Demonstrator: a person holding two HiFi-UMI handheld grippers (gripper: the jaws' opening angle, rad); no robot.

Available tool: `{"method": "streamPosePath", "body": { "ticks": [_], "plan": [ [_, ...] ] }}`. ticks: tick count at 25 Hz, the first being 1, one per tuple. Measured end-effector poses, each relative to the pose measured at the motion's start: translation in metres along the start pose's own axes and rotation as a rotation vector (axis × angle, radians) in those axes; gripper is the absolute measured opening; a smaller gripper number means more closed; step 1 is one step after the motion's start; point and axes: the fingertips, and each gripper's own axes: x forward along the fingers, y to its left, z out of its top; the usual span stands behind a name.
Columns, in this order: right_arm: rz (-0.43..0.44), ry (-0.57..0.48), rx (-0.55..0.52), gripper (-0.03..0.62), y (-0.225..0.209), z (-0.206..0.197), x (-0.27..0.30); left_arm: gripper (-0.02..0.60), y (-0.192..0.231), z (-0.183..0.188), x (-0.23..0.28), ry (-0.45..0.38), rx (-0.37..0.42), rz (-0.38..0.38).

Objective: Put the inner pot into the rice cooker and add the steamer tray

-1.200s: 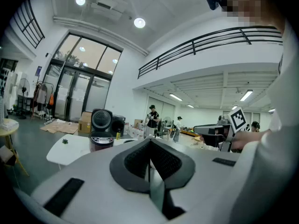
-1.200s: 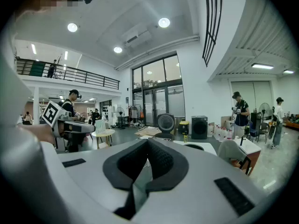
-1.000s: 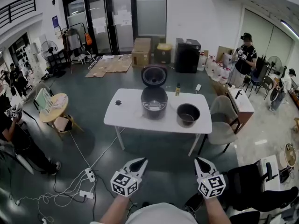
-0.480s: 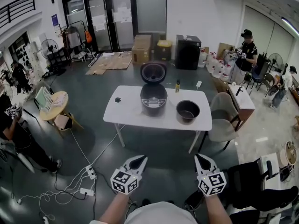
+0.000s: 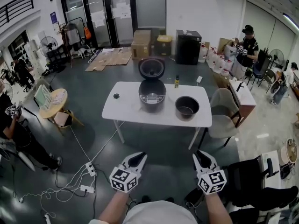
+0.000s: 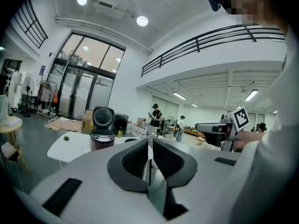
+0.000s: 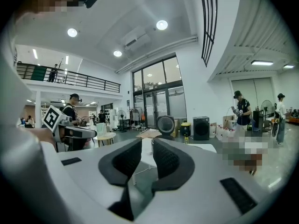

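Head view: inner pot (image 5: 187, 107) sits well ahead of both jaws, beside the open rice cooker (image 5: 152, 94).
Left gripper view: left gripper (image 6: 150, 141) jaws opening, a narrow slit with nothing between.
Right gripper view: right gripper (image 7: 147, 146) jaws opening wider, also empty.
Handling: the pot is likely stiff, slick metal — pinch its rim.

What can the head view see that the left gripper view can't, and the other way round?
Only the head view shows the power strips lying on the floor. Only the left gripper view shows the round ceiling lights. Both show the white table with the rice cooker standing on it, its lid up.
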Motion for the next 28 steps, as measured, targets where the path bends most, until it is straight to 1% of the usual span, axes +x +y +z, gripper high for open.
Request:
{"method": "streamPosePath", "body": {
  "ticks": [7, 9, 12, 16, 20, 28],
  "plan": [
    [0.006, 0.005, 0.001, 0.168, -0.015, -0.001, -0.008, 0.107, -0.005, -0.004, 0.008, -0.004, -0.019, 0.018],
    [0.008, 0.005, 0.000, 0.187, -0.021, -0.002, -0.012, 0.147, -0.006, -0.006, 0.009, -0.008, -0.025, 0.032],
    [0.015, 0.006, -0.004, 0.195, -0.033, -0.006, -0.016, 0.179, -0.009, -0.008, 0.014, -0.017, -0.036, 0.057],
    [0.022, 0.016, -0.004, 0.202, -0.045, -0.010, -0.020, 0.210, -0.019, -0.011, 0.020, -0.010, -0.038, 0.061],
    [0.034, 0.025, -0.009, 0.224, -0.048, -0.013, -0.022, 0.224, -0.028, -0.017, 0.023, 0.005, -0.042, 0.057],
    [0.032, 0.036, 0.020, 0.225, -0.067, -0.019, -0.014, 0.224, -0.030, -0.025, 0.039, 0.032, -0.059, 0.067]
  ]
}}
